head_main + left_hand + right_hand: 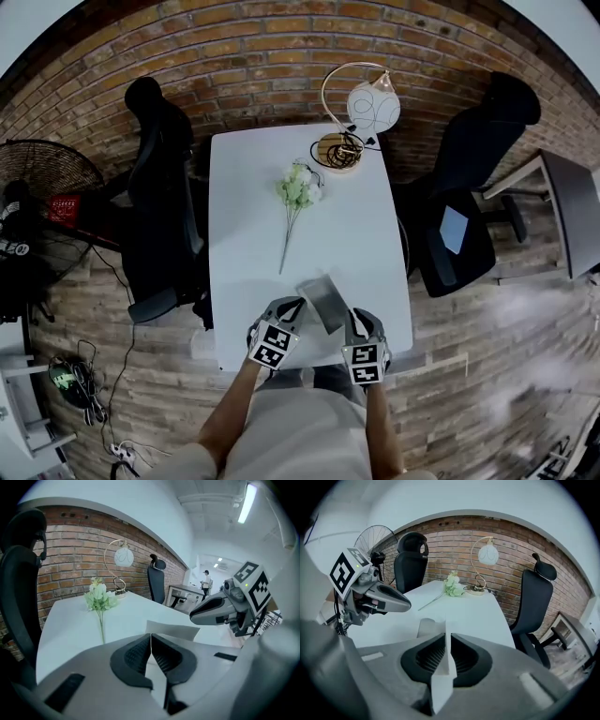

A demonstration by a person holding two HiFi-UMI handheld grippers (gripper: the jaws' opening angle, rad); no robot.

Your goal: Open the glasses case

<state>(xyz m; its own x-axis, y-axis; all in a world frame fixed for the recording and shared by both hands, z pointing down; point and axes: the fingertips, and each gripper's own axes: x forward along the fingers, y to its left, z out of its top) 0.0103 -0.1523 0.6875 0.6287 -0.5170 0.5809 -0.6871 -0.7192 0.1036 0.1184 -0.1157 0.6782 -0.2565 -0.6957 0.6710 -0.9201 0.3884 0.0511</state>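
Observation:
The glasses case (pixel 323 298) is a flat grey folding case, held tilted above the near edge of the white table (pixel 253 244). My left gripper (pixel 298 309) is shut on its left edge. My right gripper (pixel 350 319) is shut on its right edge. In the left gripper view the jaws (pixel 151 641) pinch a thin panel, and a pale flap of the case (pixel 172 630) shows just beyond them. In the right gripper view the jaws (pixel 446 644) clamp a thin grey panel (pixel 445 667), with the rest of the case (pixel 429 626) beyond. Each gripper appears in the other's view.
A sprig of white-green artificial flowers (pixel 298 187) lies mid-table. A gold arc lamp with a white globe (pixel 352 117) stands at the far edge. Black office chairs (pixel 159 187) (pixel 473 178) flank the table. A floor fan (pixel 42 187) stands left.

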